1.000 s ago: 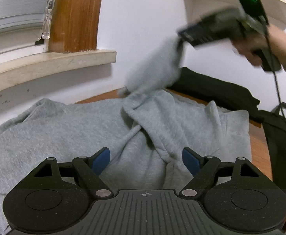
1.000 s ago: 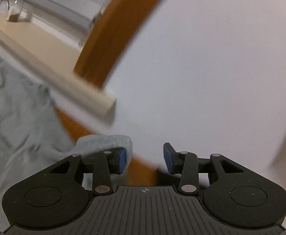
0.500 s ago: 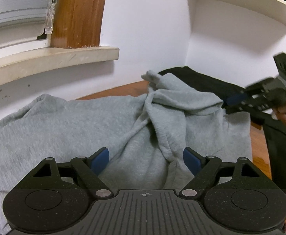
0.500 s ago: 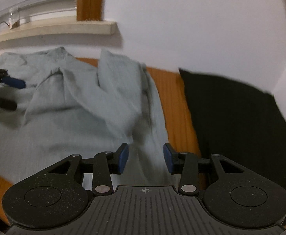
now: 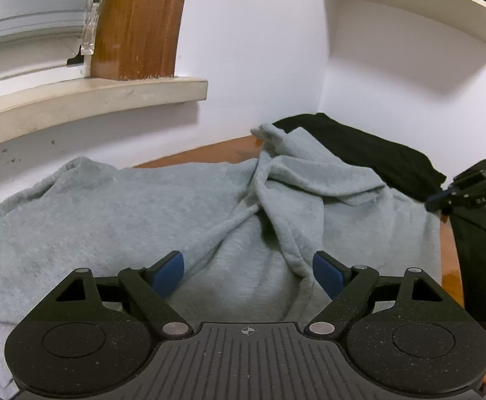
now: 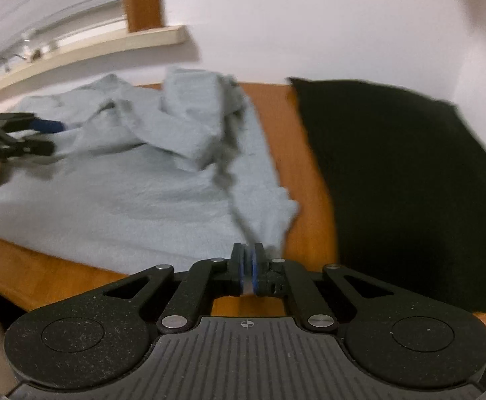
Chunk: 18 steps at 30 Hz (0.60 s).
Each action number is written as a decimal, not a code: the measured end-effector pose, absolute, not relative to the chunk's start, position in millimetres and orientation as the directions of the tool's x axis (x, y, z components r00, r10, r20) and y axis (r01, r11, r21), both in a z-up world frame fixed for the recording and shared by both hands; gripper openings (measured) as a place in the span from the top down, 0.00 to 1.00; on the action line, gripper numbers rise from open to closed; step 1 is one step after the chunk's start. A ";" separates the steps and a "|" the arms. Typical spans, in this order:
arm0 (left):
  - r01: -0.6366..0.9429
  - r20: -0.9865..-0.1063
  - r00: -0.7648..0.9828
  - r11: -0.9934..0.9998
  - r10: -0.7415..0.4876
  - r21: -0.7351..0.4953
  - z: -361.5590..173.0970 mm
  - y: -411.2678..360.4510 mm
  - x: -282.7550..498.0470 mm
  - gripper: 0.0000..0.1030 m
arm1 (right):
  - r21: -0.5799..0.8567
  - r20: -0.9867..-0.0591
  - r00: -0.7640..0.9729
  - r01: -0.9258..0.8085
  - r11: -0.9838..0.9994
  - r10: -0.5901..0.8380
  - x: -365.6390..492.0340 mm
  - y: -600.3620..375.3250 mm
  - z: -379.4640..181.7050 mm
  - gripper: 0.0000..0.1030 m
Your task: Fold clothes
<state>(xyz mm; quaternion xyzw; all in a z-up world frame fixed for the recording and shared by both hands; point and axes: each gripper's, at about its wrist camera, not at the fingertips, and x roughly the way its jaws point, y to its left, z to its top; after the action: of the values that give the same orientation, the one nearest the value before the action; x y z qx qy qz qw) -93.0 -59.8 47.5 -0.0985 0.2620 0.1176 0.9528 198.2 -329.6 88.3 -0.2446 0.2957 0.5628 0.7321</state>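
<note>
Wooden table (image 6: 296, 153), beige window sill (image 5: 86, 100), white wall shelf (image 5: 409, 3).

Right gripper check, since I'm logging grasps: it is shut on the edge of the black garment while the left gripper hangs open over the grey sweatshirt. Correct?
Not quite. The right wrist view shows the right gripper shut on the grey sweatshirt, not the black garment. The left gripper is indeed open.

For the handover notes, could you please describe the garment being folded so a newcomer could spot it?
On the wooden table below the window sill lies a pale grey sweatshirt, rumpled, with a sleeve thrown across it. Unlike the black garment beside it, its corner is pinched by the right hand-held gripper.
</note>
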 end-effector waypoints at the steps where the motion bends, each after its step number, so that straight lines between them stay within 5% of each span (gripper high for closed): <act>1: -0.289 -0.518 0.834 0.950 0.189 -0.119 48.6 -60.3 -95.2 0.16 | -0.034 -0.686 0.208 -0.966 0.255 0.698 196.0 -330.3 90.7 0.82; 3: -0.326 -0.524 0.820 0.940 0.228 -0.101 55.3 -60.0 -105.1 0.16 | -0.049 -0.630 0.237 -0.963 0.267 0.740 188.7 -330.7 96.1 0.62; 7: -0.399 -0.519 0.798 0.914 0.308 -0.072 79.4 -50.9 -147.6 0.16 | -0.021 -0.514 0.184 -0.979 0.203 0.838 155.6 -316.4 91.7 0.53; 11: -0.484 -0.523 0.753 0.875 0.400 -0.027 97.5 -35.8 -214.4 0.16 | -0.054 -0.485 0.145 -0.989 0.136 0.863 111.4 -285.4 67.5 0.52; 14: -0.530 -0.554 0.697 0.847 0.455 0.029 98.1 -24.3 -264.4 0.16 | -0.078 -0.490 0.161 -0.987 0.141 0.857 103.3 -273.1 61.3 0.42; 18: -0.587 -0.604 0.640 0.809 0.475 0.014 88.7 -7.5 -319.3 0.26 | -0.112 -0.496 0.183 -0.983 0.146 0.849 92.5 -256.5 53.1 0.40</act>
<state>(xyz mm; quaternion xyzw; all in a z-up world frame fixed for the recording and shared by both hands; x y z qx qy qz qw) -319.3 -7.5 88.7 -0.0921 0.3054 0.2949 0.9007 92.5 -256.5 53.1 -0.2092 0.1599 0.6189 0.7401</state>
